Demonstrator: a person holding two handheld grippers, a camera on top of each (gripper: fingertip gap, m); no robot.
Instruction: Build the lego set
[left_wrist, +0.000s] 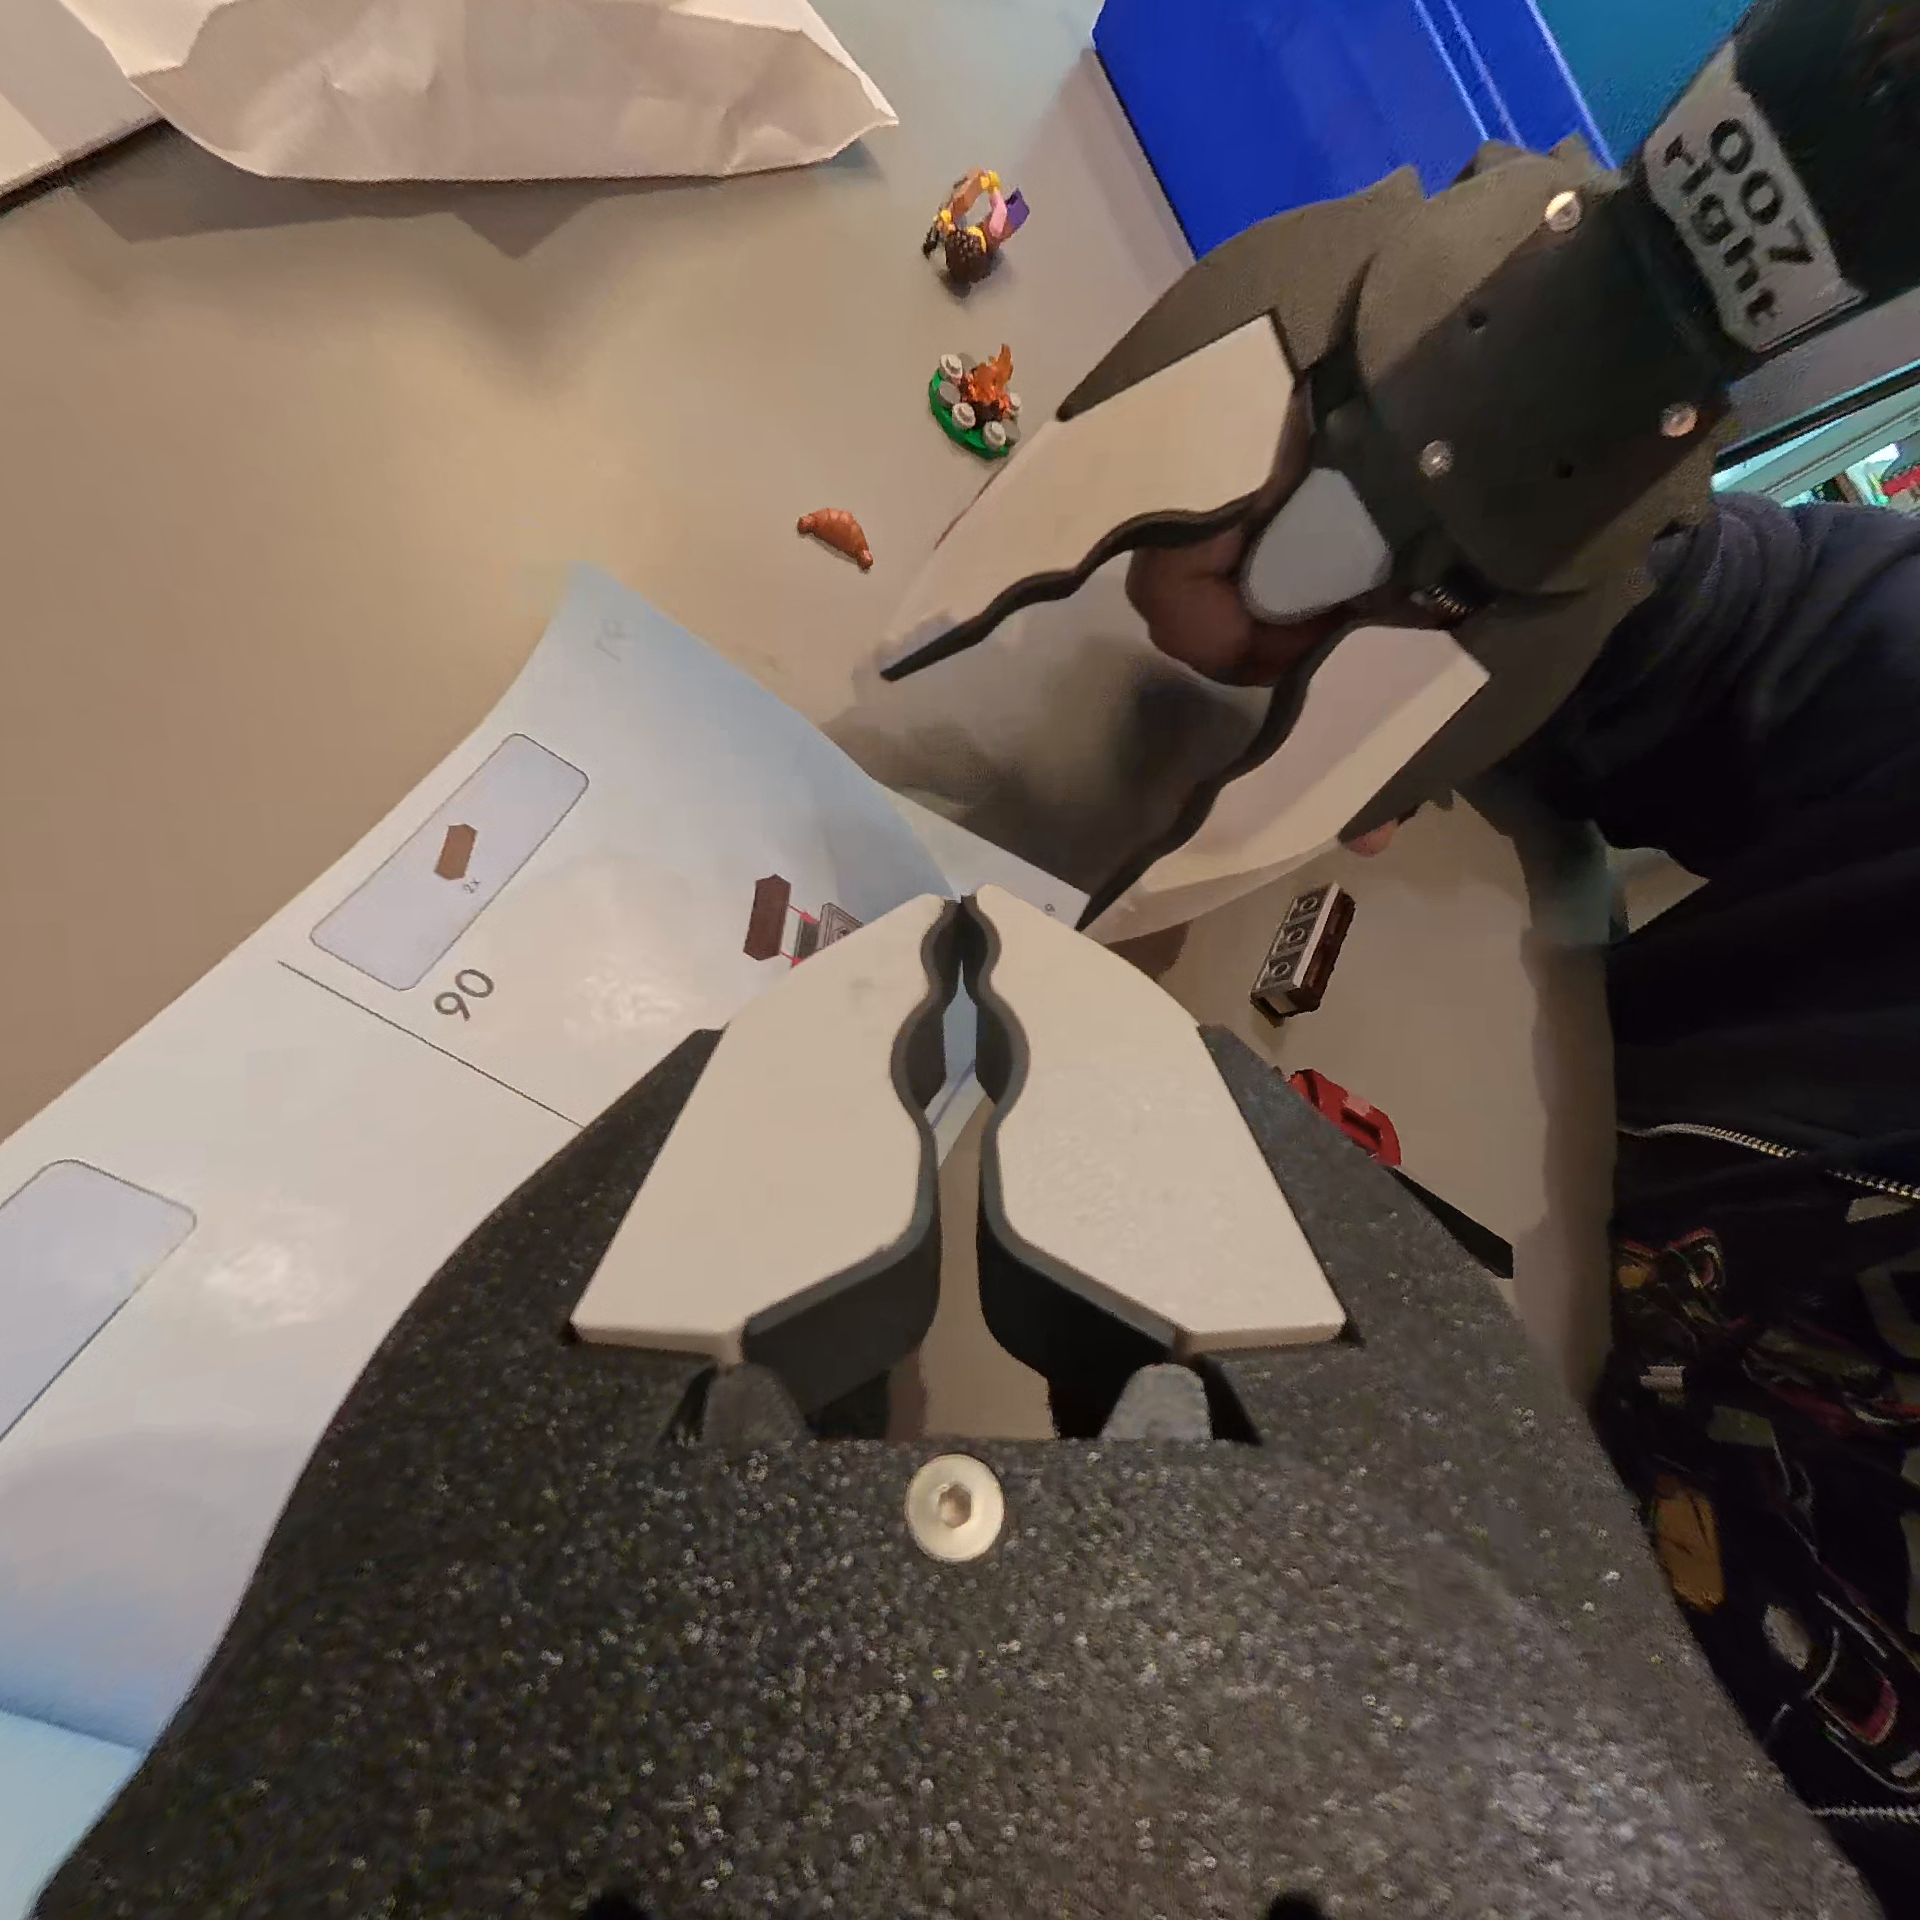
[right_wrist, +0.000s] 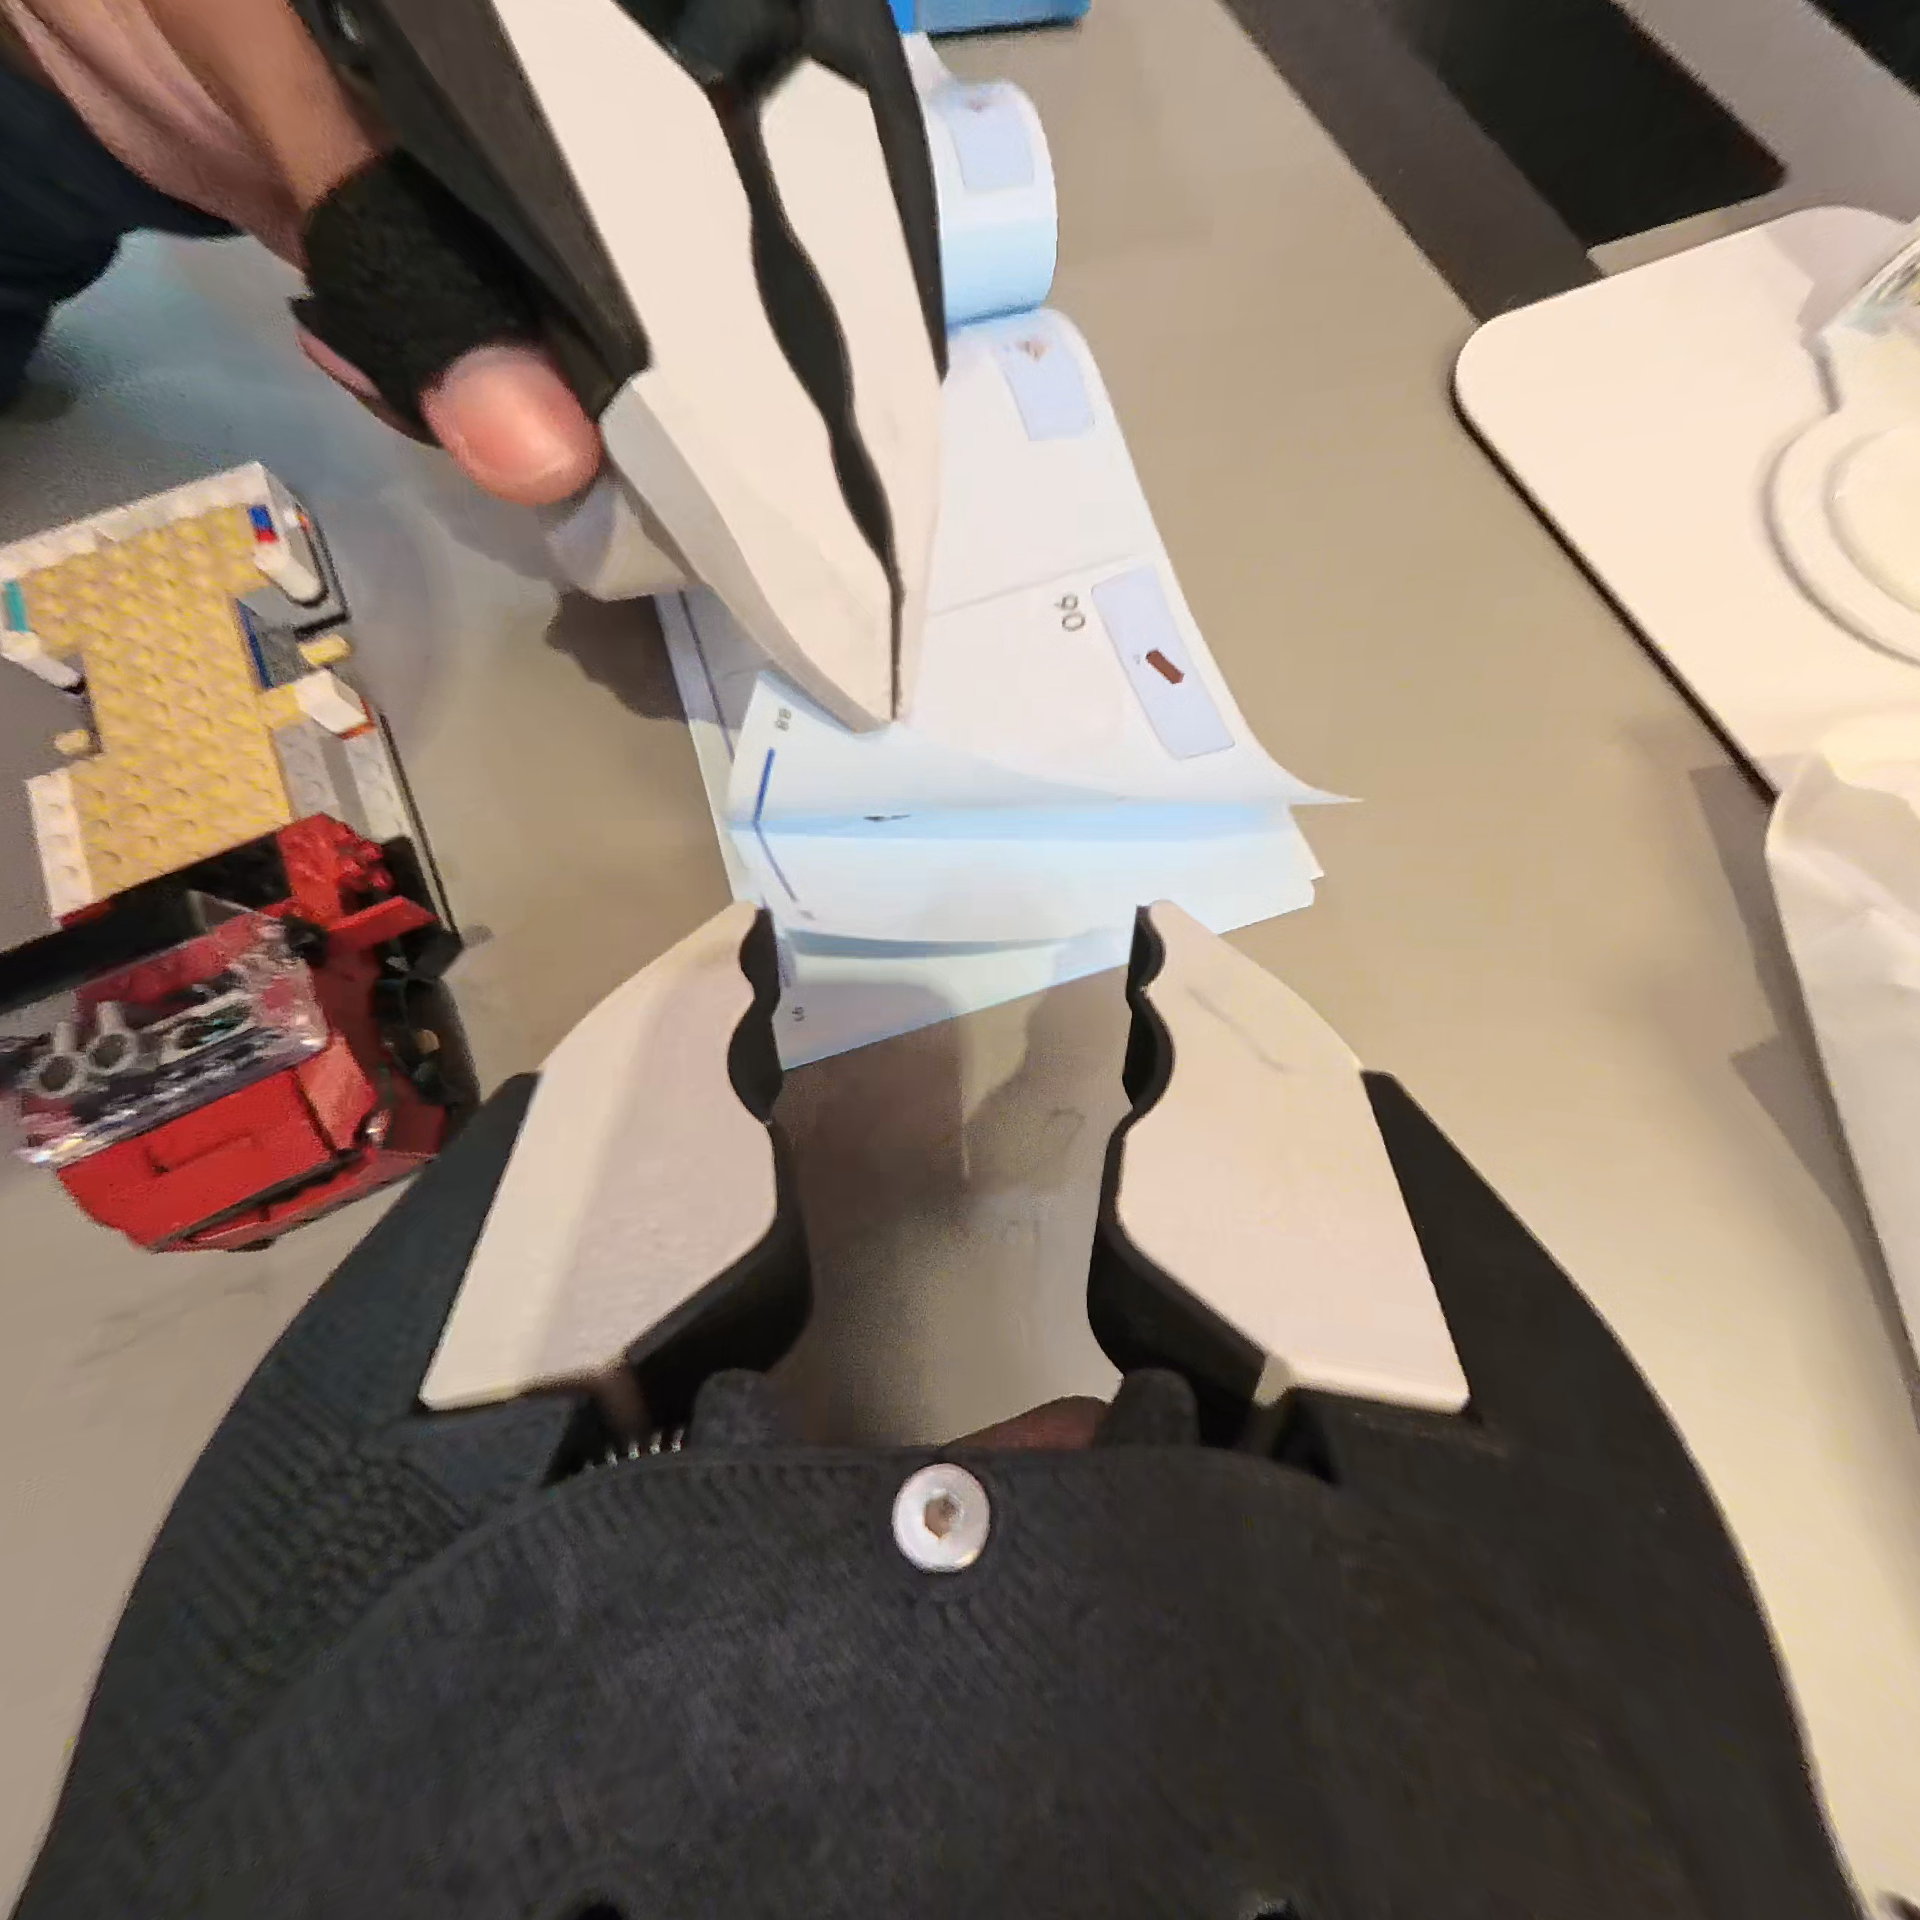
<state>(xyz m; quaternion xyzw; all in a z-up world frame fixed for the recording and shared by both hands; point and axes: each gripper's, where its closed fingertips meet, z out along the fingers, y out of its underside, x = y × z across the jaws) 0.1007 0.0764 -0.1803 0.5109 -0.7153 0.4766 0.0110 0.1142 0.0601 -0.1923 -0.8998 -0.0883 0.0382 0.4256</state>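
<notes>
Left gripper (left_wrist: 961, 914) has its 2 pale fingers drawn together at the tips, right at the lifted edge of a page of the pale blue instruction booklet (left_wrist: 540, 935) — whether a sheet is pinched between them cannot be made out. From the right wrist view the same gripper (right_wrist: 894, 696) comes down onto the booklet (right_wrist: 1039, 862), tips closed, 1 page curling up beside it.

Right gripper (right_wrist: 951, 925) hangs just short of the booklet's near edge, jaws wide apart, only air and the grey table (right_wrist: 1455, 935) between them. In the left wrist view it (left_wrist: 987, 790) looms over the booklet's far side, fingers spread.

Around the booklet: a small dark brick piece with grey studs (left_wrist: 1304, 961) lies on the table just beside it, near the right gripper's lower finger. A red brick model (right_wrist: 239, 1091) sits to the booklet's left, with a tan-and-white studded build (right_wrist: 177, 707) behind that. Farther off from the booklet — a tiny brown croissant (left_wrist: 836, 532), a little campfire on a green base (left_wrist: 977, 400), and a small figure (left_wrist: 971, 229). Crumpled paper bag (left_wrist: 468, 94) at the far edge.
</notes>
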